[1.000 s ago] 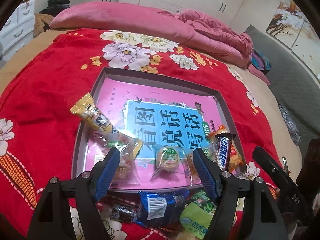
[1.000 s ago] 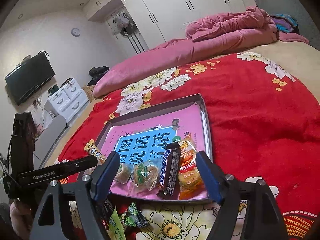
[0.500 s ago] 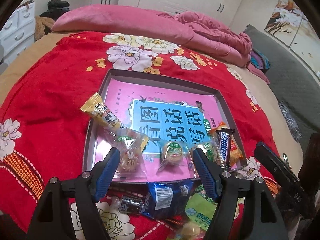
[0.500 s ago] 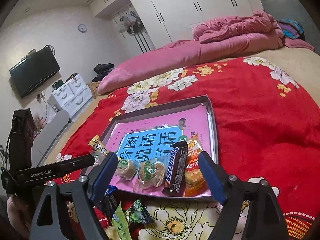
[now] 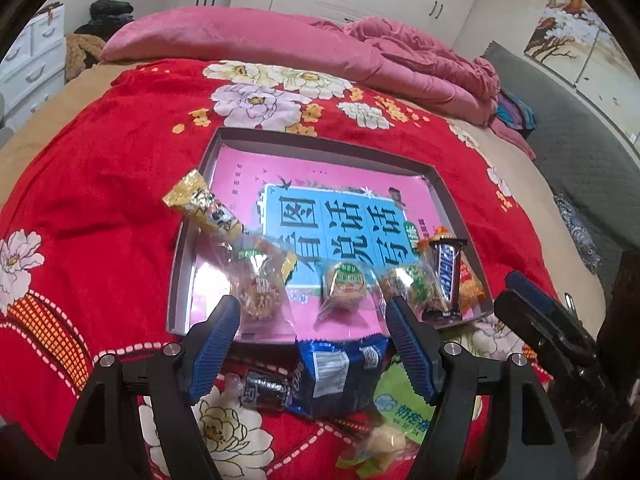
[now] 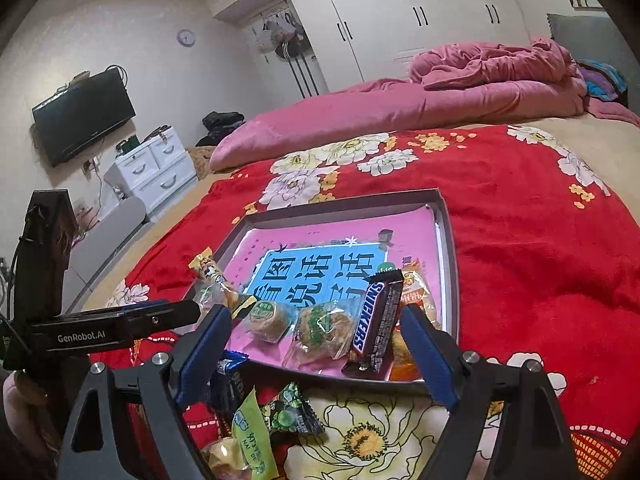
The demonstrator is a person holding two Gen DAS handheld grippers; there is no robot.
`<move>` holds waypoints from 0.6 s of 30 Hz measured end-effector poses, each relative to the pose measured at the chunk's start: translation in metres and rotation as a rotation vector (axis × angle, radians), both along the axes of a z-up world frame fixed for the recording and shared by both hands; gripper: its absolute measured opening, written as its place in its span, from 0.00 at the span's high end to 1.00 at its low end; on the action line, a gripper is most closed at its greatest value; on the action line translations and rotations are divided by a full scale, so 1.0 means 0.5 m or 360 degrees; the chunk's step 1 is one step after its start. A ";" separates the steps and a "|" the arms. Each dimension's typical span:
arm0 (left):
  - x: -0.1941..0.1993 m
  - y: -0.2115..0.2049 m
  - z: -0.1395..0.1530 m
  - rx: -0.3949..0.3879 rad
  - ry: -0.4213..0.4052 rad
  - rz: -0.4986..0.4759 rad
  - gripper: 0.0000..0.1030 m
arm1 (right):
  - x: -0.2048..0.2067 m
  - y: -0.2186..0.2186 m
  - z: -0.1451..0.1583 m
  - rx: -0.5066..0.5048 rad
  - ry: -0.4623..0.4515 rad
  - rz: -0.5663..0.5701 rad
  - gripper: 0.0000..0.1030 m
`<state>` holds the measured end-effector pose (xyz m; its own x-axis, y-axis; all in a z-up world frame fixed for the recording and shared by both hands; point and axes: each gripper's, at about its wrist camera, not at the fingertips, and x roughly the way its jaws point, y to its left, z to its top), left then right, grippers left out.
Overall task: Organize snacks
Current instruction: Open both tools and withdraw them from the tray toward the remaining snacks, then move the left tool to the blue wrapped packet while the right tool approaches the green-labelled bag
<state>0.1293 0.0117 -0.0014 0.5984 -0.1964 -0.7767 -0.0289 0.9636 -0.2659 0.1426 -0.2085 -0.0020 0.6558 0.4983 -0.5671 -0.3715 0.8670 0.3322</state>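
Observation:
A grey tray [image 5: 320, 148] with a pink and blue printed bottom lies on the red flowered blanket; it also shows in the right wrist view [image 6: 448, 248]. Along its near edge lie a gold wrapper [image 5: 204, 208], clear-wrapped cakes [image 5: 260, 292], a Snickers bar [image 6: 376, 320] and an orange packet [image 6: 416, 292]. Outside the tray, in front, lie a blue packet [image 5: 336, 372], a green packet [image 6: 252, 432] and small candies. My left gripper [image 5: 314, 328] is open and empty above the blue packet. My right gripper [image 6: 316, 340] is open and empty above the tray's near edge.
A pink quilt [image 5: 280, 48] is piled at the far end of the bed. White drawers [image 6: 156, 168] and a wall TV [image 6: 84, 116] stand to the left. White wardrobes [image 6: 400, 20] line the back wall.
Both grippers have drawn back and risen a little from the tray, so more of the loose snacks in front of it shows. Both stay open.

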 end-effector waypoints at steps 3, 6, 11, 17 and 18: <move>-0.007 -0.006 -0.007 0.0010 0.0015 -0.0021 0.26 | -0.002 0.000 -0.002 0.0001 0.0010 0.0006 0.17; -0.014 -0.013 -0.012 0.0026 0.0025 -0.0043 0.26 | -0.004 -0.001 -0.004 0.0002 0.0017 0.0011 0.17; -0.023 -0.029 -0.021 0.0034 0.0046 -0.0071 0.26 | -0.009 -0.002 -0.005 0.0003 0.0014 0.0014 0.16; -0.036 -0.047 -0.023 0.0052 0.0040 -0.0115 0.26 | -0.014 -0.002 -0.010 0.0002 0.0028 0.0007 0.14; -0.038 -0.049 -0.024 0.0057 0.0040 -0.0120 0.26 | -0.016 -0.002 -0.010 0.0002 0.0028 0.0007 0.14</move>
<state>0.1105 -0.0127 -0.0132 0.5634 -0.2118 -0.7986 0.0379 0.9722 -0.2312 0.1348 -0.2095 -0.0069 0.6433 0.5021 -0.5779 -0.3695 0.8648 0.3401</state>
